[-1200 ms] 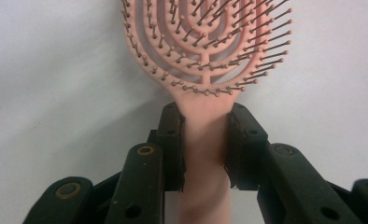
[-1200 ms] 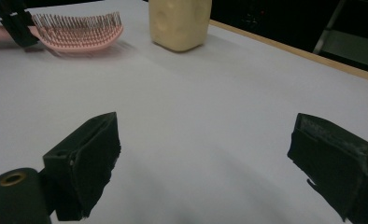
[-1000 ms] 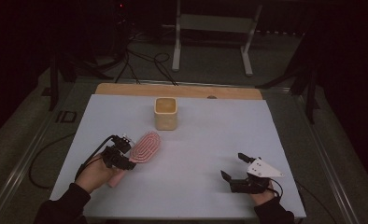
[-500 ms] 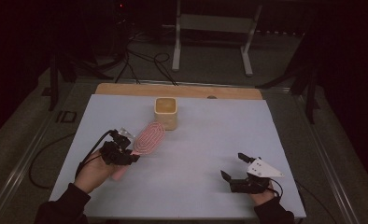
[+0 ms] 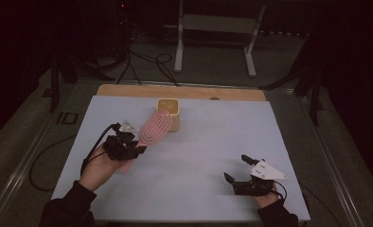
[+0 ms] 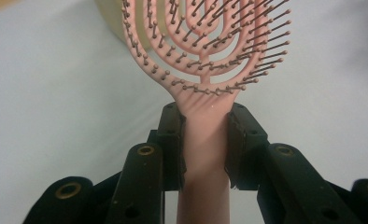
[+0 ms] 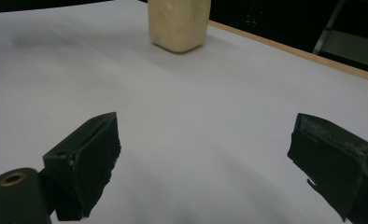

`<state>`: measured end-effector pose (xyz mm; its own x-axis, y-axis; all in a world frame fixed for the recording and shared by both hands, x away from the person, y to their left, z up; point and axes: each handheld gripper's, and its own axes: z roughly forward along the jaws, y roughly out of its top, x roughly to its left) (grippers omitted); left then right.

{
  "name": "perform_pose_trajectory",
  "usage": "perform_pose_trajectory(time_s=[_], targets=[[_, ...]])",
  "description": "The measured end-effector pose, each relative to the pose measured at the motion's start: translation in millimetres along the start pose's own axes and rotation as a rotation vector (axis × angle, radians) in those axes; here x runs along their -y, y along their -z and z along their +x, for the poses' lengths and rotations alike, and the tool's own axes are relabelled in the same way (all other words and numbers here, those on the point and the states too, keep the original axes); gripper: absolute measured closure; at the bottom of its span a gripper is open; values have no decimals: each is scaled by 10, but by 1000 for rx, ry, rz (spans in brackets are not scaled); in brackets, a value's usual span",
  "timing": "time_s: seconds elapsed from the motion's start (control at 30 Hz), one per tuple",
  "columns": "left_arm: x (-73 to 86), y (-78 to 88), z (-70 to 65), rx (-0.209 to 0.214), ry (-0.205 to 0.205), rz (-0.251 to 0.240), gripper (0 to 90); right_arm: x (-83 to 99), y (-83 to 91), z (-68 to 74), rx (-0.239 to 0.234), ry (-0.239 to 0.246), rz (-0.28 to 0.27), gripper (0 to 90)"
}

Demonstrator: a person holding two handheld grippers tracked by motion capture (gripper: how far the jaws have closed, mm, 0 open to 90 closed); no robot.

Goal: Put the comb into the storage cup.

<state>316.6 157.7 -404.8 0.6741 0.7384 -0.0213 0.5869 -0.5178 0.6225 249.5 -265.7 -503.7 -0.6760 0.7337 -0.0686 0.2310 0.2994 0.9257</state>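
Note:
A pink hairbrush [image 5: 156, 126] is lifted off the table, its bristled head reaching in front of a cream square cup [image 5: 168, 113]. My left gripper [image 5: 128, 150] is shut on the brush's handle; in the left gripper view the hairbrush [image 6: 205, 56] rises between the two black pads [image 6: 173, 144], with the cup [image 6: 109, 14] just behind its head. My right gripper [image 5: 237, 170] rests low at the front right of the table, open and holding nothing. Far ahead of its jaws, the right gripper view shows the cup [image 7: 179, 23].
A white sheet [image 5: 208, 142] covers the table, with a wooden strip [image 5: 128, 90] along its far edge. Cables and a metal stand [image 5: 213, 23] lie on the floor beyond. A black cable trails from the left gripper off the table's left side.
My left gripper has carried the hairbrush up and forward to the right, from the table's left toward the cup. The right gripper has stayed put.

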Motion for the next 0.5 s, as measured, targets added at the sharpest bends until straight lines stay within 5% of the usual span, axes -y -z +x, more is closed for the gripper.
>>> perform_pose_trajectory(time_s=[0.5], targets=[[-291,-17,-2,-9,-19,-132,701,-2,1,-2,0,1,-2,86]])
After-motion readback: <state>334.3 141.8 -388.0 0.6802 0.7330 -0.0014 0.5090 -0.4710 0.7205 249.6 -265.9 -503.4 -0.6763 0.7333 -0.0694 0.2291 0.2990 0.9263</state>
